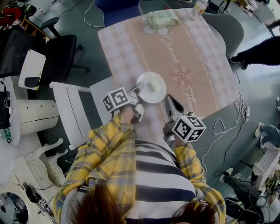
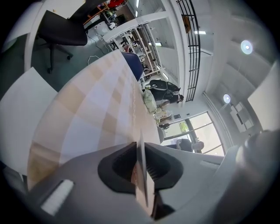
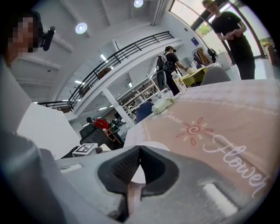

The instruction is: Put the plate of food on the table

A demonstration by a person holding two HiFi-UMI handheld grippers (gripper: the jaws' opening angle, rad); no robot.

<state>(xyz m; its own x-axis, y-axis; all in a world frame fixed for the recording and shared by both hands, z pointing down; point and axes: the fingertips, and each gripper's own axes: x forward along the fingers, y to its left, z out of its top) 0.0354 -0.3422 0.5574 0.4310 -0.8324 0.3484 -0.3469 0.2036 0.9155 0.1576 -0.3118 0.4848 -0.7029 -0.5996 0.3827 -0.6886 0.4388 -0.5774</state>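
A white plate (image 1: 151, 83) with a pale bit of food on it rests on the pink checked tablecloth (image 1: 197, 65), close to the table's near edge. My left gripper (image 1: 139, 91) is at the plate's left rim. In the left gripper view the rim (image 2: 142, 183) runs edge-on between the dark pads (image 2: 124, 164), which close on it from both sides. My right gripper (image 1: 169, 100) lies just right of and below the plate, jaws shut with nothing between them. In the right gripper view the plate (image 3: 154, 145) shows just behind the closed tips (image 3: 140, 148).
A pale green packet (image 1: 162, 19) and a bottle (image 1: 199, 8) sit at the table's far end. A grey chair (image 1: 227, 26) stands at the far right, a white chair (image 1: 74, 109) and a black office chair (image 1: 57, 57) on the left. People (image 3: 232, 35) stand beyond the table.
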